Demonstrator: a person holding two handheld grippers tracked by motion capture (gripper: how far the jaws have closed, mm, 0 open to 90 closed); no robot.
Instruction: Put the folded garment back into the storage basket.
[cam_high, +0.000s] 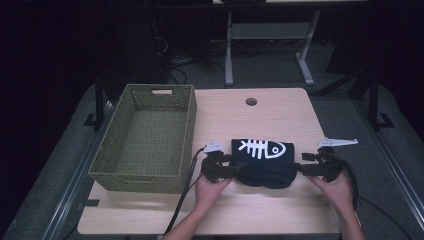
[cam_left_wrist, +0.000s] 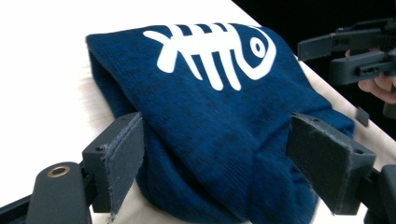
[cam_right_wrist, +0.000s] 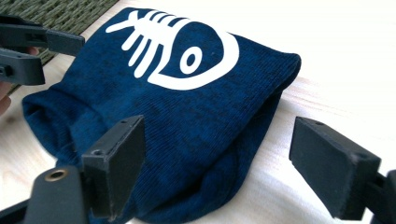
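A folded dark blue garment (cam_high: 264, 161) with a white fish-skeleton print lies on the light wooden table (cam_high: 240, 215), near its front. My left gripper (cam_high: 235, 170) is at the garment's left side, jaws open on either side of its near edge (cam_left_wrist: 219, 154). At the garment's right side my right gripper (cam_high: 299, 169) also stands open, its jaws straddling the folded cloth (cam_right_wrist: 205, 130). The opposite gripper shows at the far side of each gripper view. Nothing is clamped.
An empty green woven basket (cam_high: 146, 136) stands on the table's left part, close to the garment. A round cable hole (cam_high: 251, 101) is near the far edge. Cables trail off the front. Dark floor and desk legs lie beyond.
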